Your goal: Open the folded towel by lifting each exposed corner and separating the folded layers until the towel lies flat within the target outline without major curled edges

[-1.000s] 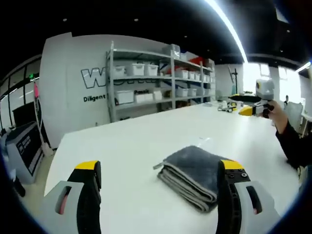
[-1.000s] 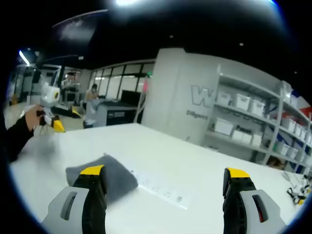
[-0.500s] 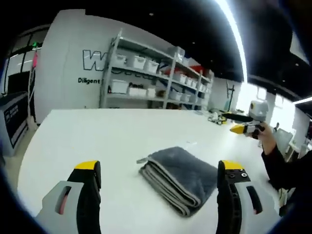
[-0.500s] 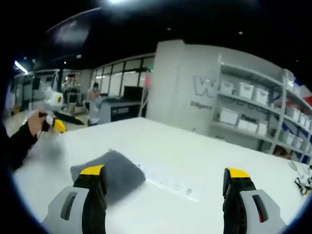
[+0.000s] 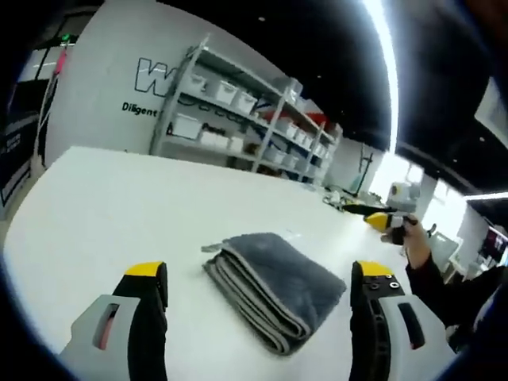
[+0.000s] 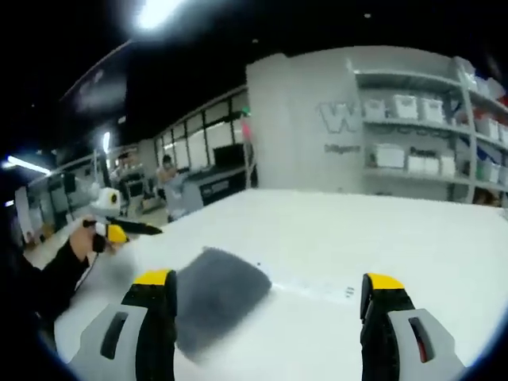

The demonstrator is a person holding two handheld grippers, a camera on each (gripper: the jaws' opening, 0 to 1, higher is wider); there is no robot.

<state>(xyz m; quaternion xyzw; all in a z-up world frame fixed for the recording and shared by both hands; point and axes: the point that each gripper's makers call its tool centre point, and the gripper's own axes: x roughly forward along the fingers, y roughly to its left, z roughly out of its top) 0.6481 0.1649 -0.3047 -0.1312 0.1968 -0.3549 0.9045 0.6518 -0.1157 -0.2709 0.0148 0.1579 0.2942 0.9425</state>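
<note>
Shelving point(image 5: 238, 103) stands behind the table point(image 5: 95, 198) bearing the folded towel point(image 5: 274, 274).

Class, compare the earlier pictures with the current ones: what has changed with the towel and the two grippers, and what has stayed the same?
Only the cameras shifted: both views have swung as the hands moved. The left gripper and right gripper stay open, gripping nothing. The grey towel remains folded, untouched on the white table.
</note>
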